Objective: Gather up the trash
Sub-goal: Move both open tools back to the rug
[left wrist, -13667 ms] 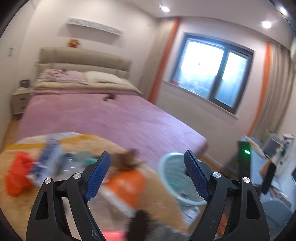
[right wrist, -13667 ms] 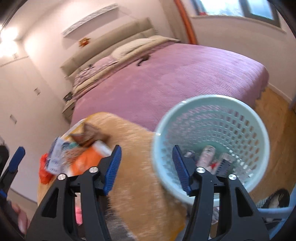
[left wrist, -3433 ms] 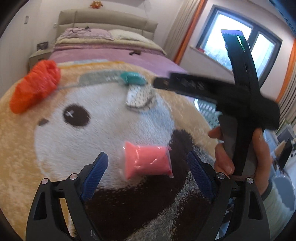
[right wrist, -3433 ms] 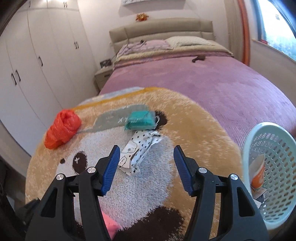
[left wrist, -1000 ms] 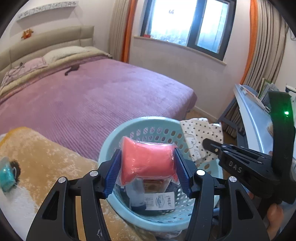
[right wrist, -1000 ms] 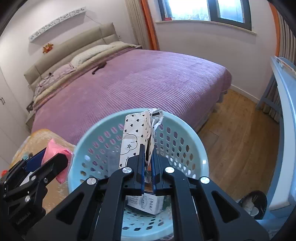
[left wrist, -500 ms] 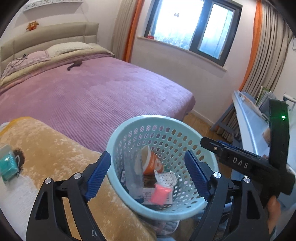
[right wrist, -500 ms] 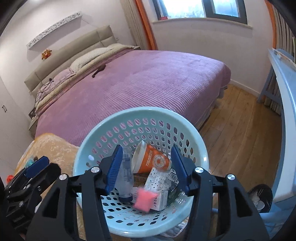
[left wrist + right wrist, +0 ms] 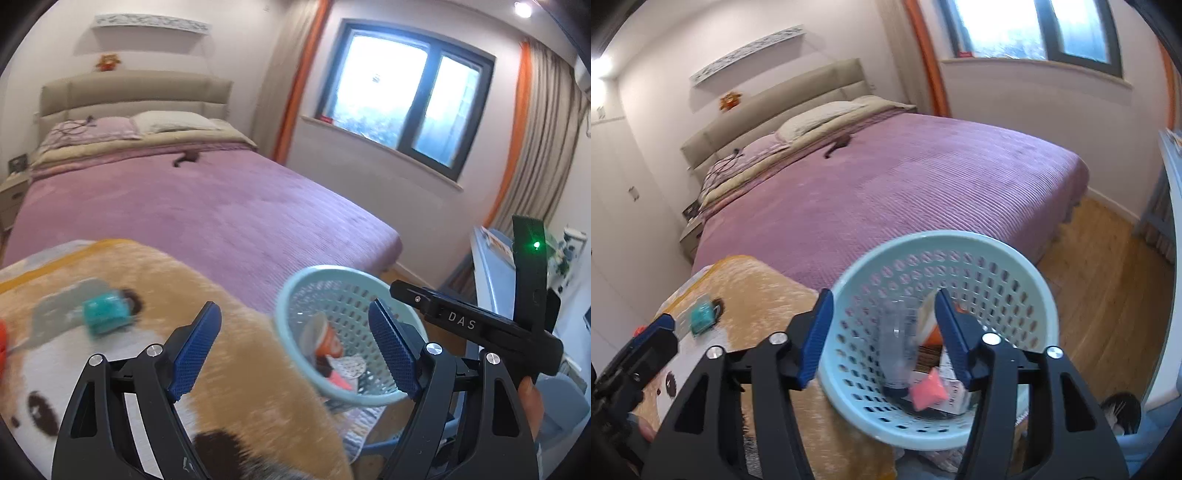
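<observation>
A pale blue perforated basket (image 9: 1027,273) stands at the right edge of a tan bear-face rug (image 9: 768,295). It holds a pink packet (image 9: 927,387), an orange cup (image 9: 328,339), a clear bottle (image 9: 897,339) and a spotted wrapper (image 9: 347,367). My right gripper (image 9: 882,332) is open and empty over the basket's near rim. My left gripper (image 9: 295,349) is open and empty, over the rug's edge left of the basket (image 9: 291,295). A teal packet (image 9: 105,314) lies on the rug to the left, also in the right wrist view (image 9: 701,314). An orange bag (image 9: 2,339) shows at the far left edge.
A purple bed (image 9: 207,210) lies behind the rug and basket. A blue desk (image 9: 487,266) stands at the right, with wooden floor (image 9: 1108,266) between it and the bed. The right gripper's handle (image 9: 480,325) crosses the left wrist view at right.
Both grippers have pulled back from the basket and swung left, bringing more of the rug and the teal packet into view. Both stay open and empty.
</observation>
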Demonstrator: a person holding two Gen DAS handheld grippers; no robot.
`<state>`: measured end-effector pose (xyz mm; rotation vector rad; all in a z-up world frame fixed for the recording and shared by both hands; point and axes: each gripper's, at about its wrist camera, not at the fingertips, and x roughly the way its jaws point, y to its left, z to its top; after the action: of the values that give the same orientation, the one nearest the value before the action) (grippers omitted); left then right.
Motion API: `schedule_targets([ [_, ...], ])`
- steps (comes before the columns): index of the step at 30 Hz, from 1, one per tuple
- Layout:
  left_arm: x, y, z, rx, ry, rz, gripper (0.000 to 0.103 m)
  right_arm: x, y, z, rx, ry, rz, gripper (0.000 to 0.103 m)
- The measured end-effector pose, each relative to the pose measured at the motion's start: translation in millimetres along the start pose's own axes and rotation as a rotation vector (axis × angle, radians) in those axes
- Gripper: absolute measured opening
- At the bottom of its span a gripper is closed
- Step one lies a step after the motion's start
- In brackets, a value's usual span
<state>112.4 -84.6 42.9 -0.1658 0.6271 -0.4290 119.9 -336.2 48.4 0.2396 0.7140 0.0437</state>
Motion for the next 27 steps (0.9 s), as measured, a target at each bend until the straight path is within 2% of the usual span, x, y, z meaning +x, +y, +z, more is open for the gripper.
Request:
schedule_targets([
  [4, -35.1, 35.5, 0.1, -0.068, -0.038, 0.062, 0.085, 3.3, 30.1, 1.7, -0.046, 0.006, 0.046, 0.059],
  [10, -88.8, 99.4, -3.6, -0.105, -0.097, 0.291, 0.087, 13.8, 92.6, -4.3, -0.133, 0.028, 0.133, 0.065],
  [13, -116.4, 141.4, -9.1, -0.161, -0.121, 0.406, 0.089, 18.3, 121.3, -7.9, -0.183, 0.032, 0.156, 0.066],
  [15, -128.9, 163.7, -11.0, -0.195, -0.13, 0.443, 0.089, 25.1, 142.0, -10.7, -0.213, 0.043, 0.187, 0.066],
  [19, -145.0, 217.4, -15.0, -0.287, -0.114, 0.455, 0.089, 42.2, 173.7, -14.5, -0.235, 0.102, 0.246, 0.066],
  [21, -146.4, 241.8, -19.8, -0.338, -0.109, 0.456, 0.089, 50.0, 190.3, -16.3, -0.265, 0.116, 0.244, 0.066],
  [27, -135.0, 270.8, -36.8, -0.366, -0.092, 0.439, 0.089, 75.3, 232.8, -30.6, -0.338, 0.122, 0.245, 0.072],
])
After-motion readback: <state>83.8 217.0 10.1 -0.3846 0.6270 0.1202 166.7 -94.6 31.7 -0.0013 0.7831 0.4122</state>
